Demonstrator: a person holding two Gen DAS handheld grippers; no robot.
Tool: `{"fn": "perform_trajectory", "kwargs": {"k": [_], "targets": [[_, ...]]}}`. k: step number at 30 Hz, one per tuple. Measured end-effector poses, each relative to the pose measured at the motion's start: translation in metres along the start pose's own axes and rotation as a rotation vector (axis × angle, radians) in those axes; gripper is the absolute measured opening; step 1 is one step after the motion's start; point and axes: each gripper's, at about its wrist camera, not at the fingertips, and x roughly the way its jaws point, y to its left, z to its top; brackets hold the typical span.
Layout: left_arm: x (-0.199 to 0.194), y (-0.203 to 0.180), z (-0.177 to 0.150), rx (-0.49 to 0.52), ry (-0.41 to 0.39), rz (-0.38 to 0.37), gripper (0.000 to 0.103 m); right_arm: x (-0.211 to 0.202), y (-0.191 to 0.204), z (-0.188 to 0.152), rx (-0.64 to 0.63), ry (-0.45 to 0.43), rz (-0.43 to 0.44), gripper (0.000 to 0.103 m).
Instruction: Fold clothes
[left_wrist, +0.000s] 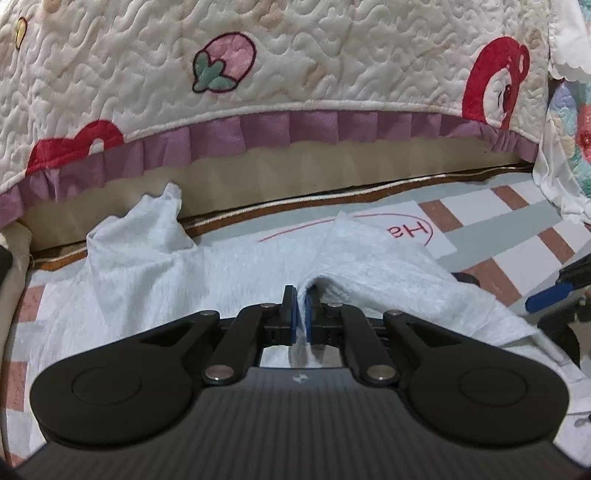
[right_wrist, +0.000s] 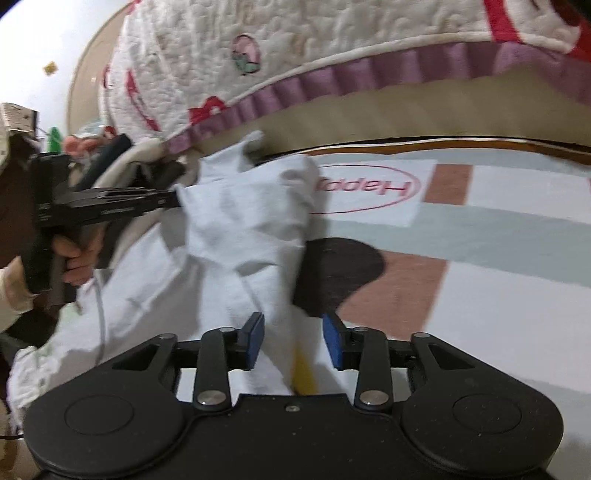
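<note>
A white garment (left_wrist: 147, 280) lies rumpled on a striped mat (left_wrist: 517, 236). My left gripper (left_wrist: 301, 306) is shut on a raised fold of the garment, with cloth pinched between its blue pads. In the right wrist view the same garment (right_wrist: 240, 229) hangs lifted from the left gripper (right_wrist: 173, 197) at the left. My right gripper (right_wrist: 293, 339) is open, its blue pads either side of a hanging strip of the garment without pinching it. A yellow tag shows by that strip.
A quilted cream cover (left_wrist: 332, 55) with a purple frill (left_wrist: 295, 129) drapes over a couch edge right behind the mat. The mat carries a red oval logo (right_wrist: 365, 188). The person's hand (right_wrist: 74, 254) holds the left gripper's handle.
</note>
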Motion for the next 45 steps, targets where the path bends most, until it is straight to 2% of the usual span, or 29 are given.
{"fn": "perform_trajectory", "kwargs": {"k": [1, 5, 6, 7, 8, 11, 14, 15, 17, 19, 21, 24, 26, 29, 30, 31, 32, 34, 36, 38, 40, 45], "targets": [[-0.001, 0.0, 0.002, -0.002, -0.006, -0.005, 0.004, 0.002, 0.0, -0.001, 0.009, 0.012, 0.019, 0.054], [-0.006, -0.001, 0.011, -0.008, -0.036, -0.008, 0.004, 0.012, 0.002, -0.005, 0.022, 0.093, 0.06, 0.055], [-0.007, 0.0, 0.013, -0.015, -0.04, -0.006, 0.004, 0.012, 0.007, -0.006, 0.001, 0.106, 0.062, 0.043], [-0.008, 0.0, 0.014, -0.022, -0.044, -0.004, 0.004, 0.013, 0.011, -0.008, -0.02, 0.12, 0.063, 0.023], [-0.009, 0.0, 0.015, -0.028, -0.047, 0.0, 0.004, 0.013, 0.016, -0.009, -0.04, 0.133, 0.064, 0.02], [-0.007, 0.005, 0.006, -0.048, -0.011, 0.036, 0.004, 0.005, 0.045, -0.013, -0.146, 0.146, 0.014, 0.02], [0.006, 0.015, -0.013, -0.098, 0.083, 0.068, 0.004, 0.004, 0.072, -0.019, -0.258, 0.18, -0.058, 0.02], [0.011, 0.02, -0.019, -0.123, 0.117, 0.074, 0.004, 0.005, 0.08, -0.022, -0.292, 0.188, -0.064, 0.016], [0.017, 0.029, -0.03, -0.17, 0.166, 0.082, 0.004, 0.006, 0.092, -0.028, -0.39, 0.158, -0.097, 0.014], [0.021, 0.037, -0.04, -0.206, 0.199, 0.09, 0.004, 0.007, 0.098, -0.029, -0.446, 0.101, -0.076, 0.013], [0.02, 0.039, -0.045, -0.212, 0.205, 0.104, 0.005, 0.013, 0.103, -0.03, -0.446, 0.126, -0.036, 0.011], [0.012, 0.044, -0.046, -0.25, 0.193, 0.085, 0.005, 0.019, 0.105, -0.038, -0.517, 0.186, -0.076, 0.008], [0.006, 0.048, -0.046, -0.278, 0.181, 0.062, 0.005, 0.02, 0.093, -0.035, -0.472, 0.191, -0.094, 0.01], [-0.002, 0.052, -0.046, -0.298, 0.168, 0.034, 0.005, 0.014, 0.089, -0.027, -0.431, 0.09, -0.079, 0.019], [-0.005, 0.053, -0.047, -0.304, 0.163, 0.022, 0.005, 0.018, 0.097, -0.027, -0.466, 0.05, -0.132, 0.033], [-0.01, 0.055, -0.048, -0.31, 0.154, 0.008, 0.005, 0.023, 0.106, -0.027, -0.508, 0.012, -0.193, 0.038], [-0.014, 0.057, -0.049, -0.318, 0.135, -0.007, 0.004, 0.028, 0.113, -0.029, -0.53, 0.005, -0.187, 0.038], [-0.024, 0.061, -0.05, -0.332, 0.095, -0.036, 0.004, 0.039, 0.123, -0.035, -0.548, 0.024, -0.13, 0.037], [-0.04, 0.066, -0.046, -0.331, 0.031, -0.043, 0.004, 0.052, 0.13, -0.044, -0.59, 0.082, -0.117, 0.038], [-0.052, 0.066, -0.042, -0.284, 0.001, 0.002, 0.005, 0.063, 0.134, -0.049, -0.615, 0.118, -0.125, 0.038], [-0.058, 0.065, -0.041, -0.232, -0.015, 0.048, 0.005, 0.07, 0.131, -0.049, -0.587, 0.139, -0.135, 0.038], [-0.043, 0.067, -0.056, -0.249, 0.085, 0.082, 0.008, 0.078, 0.129, -0.053, -0.647, 0.185, -0.203, 0.041]]}}
